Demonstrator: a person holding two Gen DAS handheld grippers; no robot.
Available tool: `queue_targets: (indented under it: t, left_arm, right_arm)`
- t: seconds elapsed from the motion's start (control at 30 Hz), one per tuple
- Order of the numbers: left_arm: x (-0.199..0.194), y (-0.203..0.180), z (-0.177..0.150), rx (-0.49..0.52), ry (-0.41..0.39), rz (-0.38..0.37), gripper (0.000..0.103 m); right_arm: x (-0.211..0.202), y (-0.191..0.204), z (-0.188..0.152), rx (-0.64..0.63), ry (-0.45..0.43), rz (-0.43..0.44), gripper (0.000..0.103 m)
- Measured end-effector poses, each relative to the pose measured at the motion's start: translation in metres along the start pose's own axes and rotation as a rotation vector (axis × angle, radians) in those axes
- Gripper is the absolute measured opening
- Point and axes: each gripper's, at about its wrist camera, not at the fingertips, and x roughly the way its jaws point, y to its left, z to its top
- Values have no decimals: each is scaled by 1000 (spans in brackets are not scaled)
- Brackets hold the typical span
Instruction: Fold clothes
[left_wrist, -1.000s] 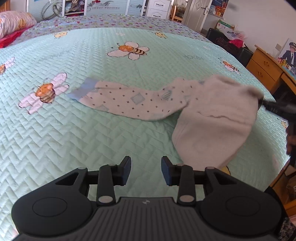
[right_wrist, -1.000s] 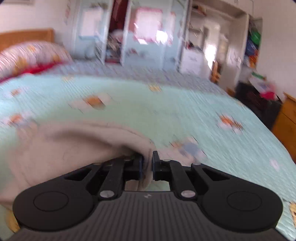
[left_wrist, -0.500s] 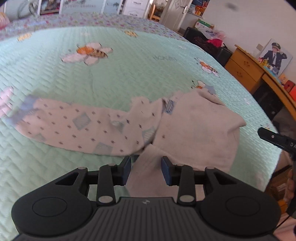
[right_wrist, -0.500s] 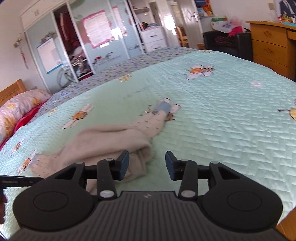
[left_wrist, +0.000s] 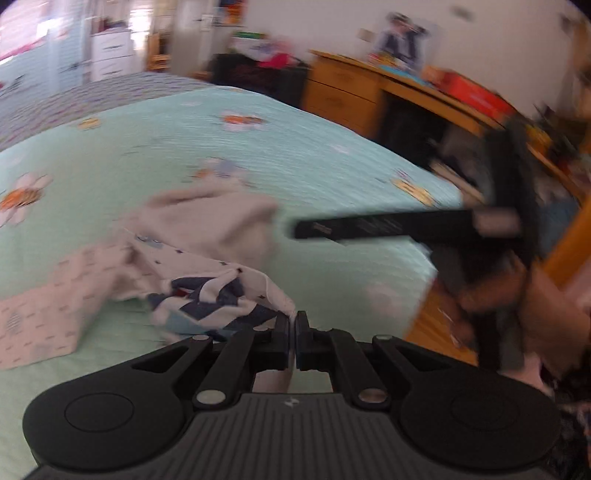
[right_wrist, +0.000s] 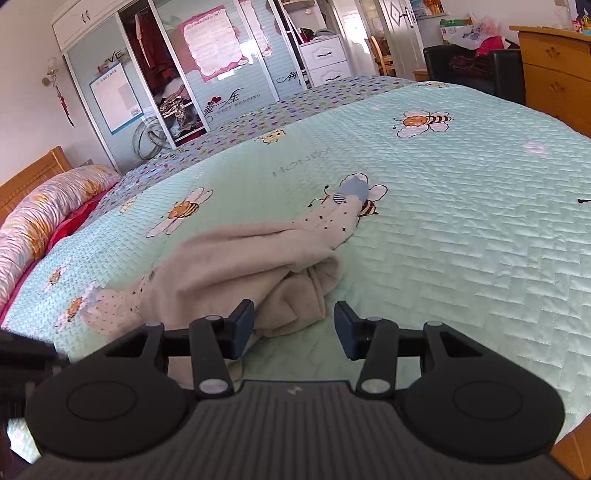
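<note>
Here the patterned garment (right_wrist: 258, 266) lies rumpled, half-folded

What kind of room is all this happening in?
Almost certainly a home bedroom: a wide bed under a bee-patterned quilt, a pillow by the wooden headboard, and a sliding-door wardrobe behind.

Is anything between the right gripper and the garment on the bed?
Nothing visible. The right gripper is open, with the beige garment lying right ahead of its left finger on the green quilt. The left gripper is shut on the garment's patterned edge.
</note>
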Motion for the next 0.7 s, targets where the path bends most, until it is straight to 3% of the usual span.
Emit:
queue_targets:
  t: [0.17, 0.47, 0.53, 0.57, 0.6, 0.7]
  left_arm:
    - [34, -22, -26, 62, 93, 32, 2]
    - [27, -10, -29, 39, 85, 23, 2]
    - [27, -8, -29, 34, 89, 24, 2]
    - [27, -7, -29, 32, 91, 24, 2]
    - [27, -4, -30, 22, 92, 21, 2]
    - [20, 11, -28, -32, 84, 4, 3]
  right_arm:
    - [-5, 23, 7, -124, 59, 103, 65]
    - [37, 95, 1, -474, 88, 190, 64]
    - [54, 104, -6, -545, 127, 126, 47]
    - [57, 104, -9, -559, 125, 112, 19]
    - [56, 100, -10, -546, 113, 113, 11]
    - [41, 73, -2, -383, 58, 135, 10]
